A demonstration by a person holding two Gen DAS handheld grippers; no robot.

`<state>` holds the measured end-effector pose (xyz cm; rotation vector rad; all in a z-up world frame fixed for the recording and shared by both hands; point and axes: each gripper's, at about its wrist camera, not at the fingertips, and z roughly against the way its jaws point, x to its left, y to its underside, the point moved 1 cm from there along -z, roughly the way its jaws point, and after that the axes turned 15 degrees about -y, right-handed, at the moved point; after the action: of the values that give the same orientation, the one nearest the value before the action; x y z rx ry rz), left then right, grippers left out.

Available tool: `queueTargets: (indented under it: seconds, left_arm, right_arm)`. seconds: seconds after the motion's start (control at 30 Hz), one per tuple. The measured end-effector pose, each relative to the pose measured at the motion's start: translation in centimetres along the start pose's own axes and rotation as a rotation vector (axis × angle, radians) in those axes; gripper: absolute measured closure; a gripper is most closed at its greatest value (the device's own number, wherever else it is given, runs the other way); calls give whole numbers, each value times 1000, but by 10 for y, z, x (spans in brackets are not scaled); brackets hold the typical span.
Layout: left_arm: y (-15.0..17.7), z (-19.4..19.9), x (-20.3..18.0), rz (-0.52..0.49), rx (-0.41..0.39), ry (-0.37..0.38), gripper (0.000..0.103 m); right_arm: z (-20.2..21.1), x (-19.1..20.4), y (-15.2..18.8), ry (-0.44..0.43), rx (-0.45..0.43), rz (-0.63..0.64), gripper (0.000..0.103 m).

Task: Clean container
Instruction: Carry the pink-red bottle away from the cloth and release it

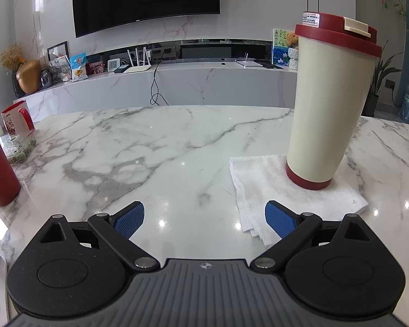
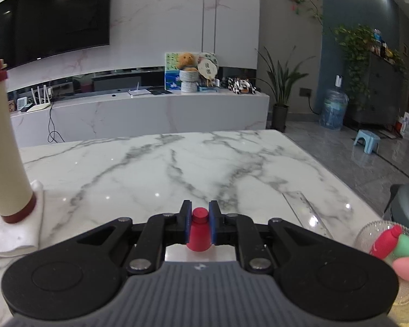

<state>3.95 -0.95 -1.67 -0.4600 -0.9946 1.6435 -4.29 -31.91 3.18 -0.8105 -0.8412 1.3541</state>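
1. While the marble surface (image 1: 163,147) lies broad under both grippers, the cup (image 1: 331,103) stands upright on it, long axis vertical, red lid on top, red base planted on the cloth (image 1: 261,188).
2. From the left gripper (image 1: 204,219) the cup sits ahead and off to the right, near; the cloth's front edge lies just beside the right-hand finger.
3. From the right gripper (image 2: 200,226) the same cup stands far off to the left edge of view, so the left hand looks the nearer one, I'd judge.
4. Left fingers (image 1: 129,219) gape wide, blue pads bare, nothing between them.
5. Right fingers are pinched narrow on a small red bottle (image 2: 199,231), cap pointing forward.
6. Smallest note: a glass bowl (image 2: 368,234) of coloured bits sits low at the right.
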Motion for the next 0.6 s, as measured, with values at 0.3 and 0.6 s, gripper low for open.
queueTargets:
  seconds: [0.3, 0.6]
  left_arm:
    - [0, 0, -1, -9, 10, -7, 6]
    - [1, -1, -1, -10, 20, -13, 6]
  right_arm:
    - [-3, 5, 6, 8, 32, 22, 88]
    - [-3, 1, 4, 10, 21, 9, 86]
